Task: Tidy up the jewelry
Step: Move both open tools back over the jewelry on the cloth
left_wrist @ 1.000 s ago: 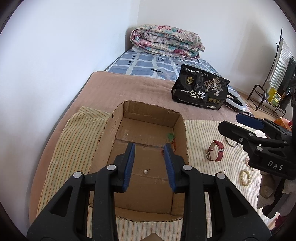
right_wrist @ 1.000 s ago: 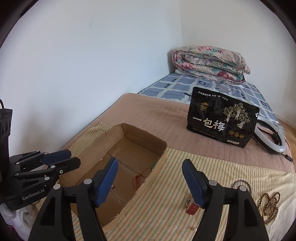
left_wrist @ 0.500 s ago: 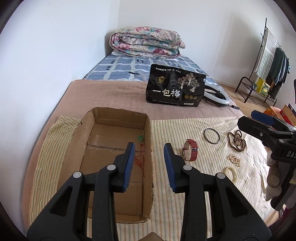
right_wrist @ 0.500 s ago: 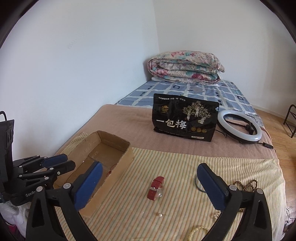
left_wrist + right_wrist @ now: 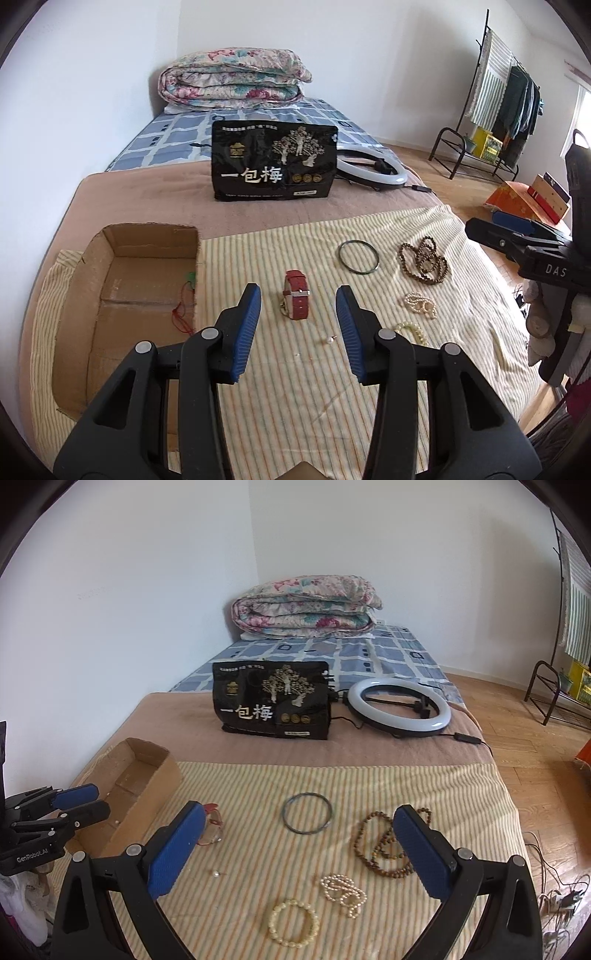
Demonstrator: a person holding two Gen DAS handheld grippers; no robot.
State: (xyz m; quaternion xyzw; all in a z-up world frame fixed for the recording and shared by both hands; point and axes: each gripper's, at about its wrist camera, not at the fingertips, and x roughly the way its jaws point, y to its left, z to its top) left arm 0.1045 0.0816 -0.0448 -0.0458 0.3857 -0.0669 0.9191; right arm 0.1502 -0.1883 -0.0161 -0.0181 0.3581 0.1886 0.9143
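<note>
Jewelry lies on a striped cloth [image 5: 258, 258] on the bed: a red watch [image 5: 296, 298], a dark bangle [image 5: 359, 256], brown beads [image 5: 423, 260], a pearl strand [image 5: 420, 304], a cream bead bracelet [image 5: 293, 923] and a small pearl earring [image 5: 330, 339]. A cardboard box [image 5: 122, 295] at the left holds a red-string pendant [image 5: 186, 299]. My left gripper [image 5: 298, 319] is open and empty, just short of the watch. My right gripper [image 5: 299, 853] is wide open and empty, above the bangle and pearls.
A black snack bag [image 5: 274, 166] stands behind the cloth, with a ring light [image 5: 373, 168] beside it and a folded quilt [image 5: 234, 79] at the bed's head. A clothes rack [image 5: 495, 110] stands on the floor to the right.
Both grippers swung right, from over the cardboard box to over the loose jewelry. The left jaws opened wider. The right jaws stayed wide open.
</note>
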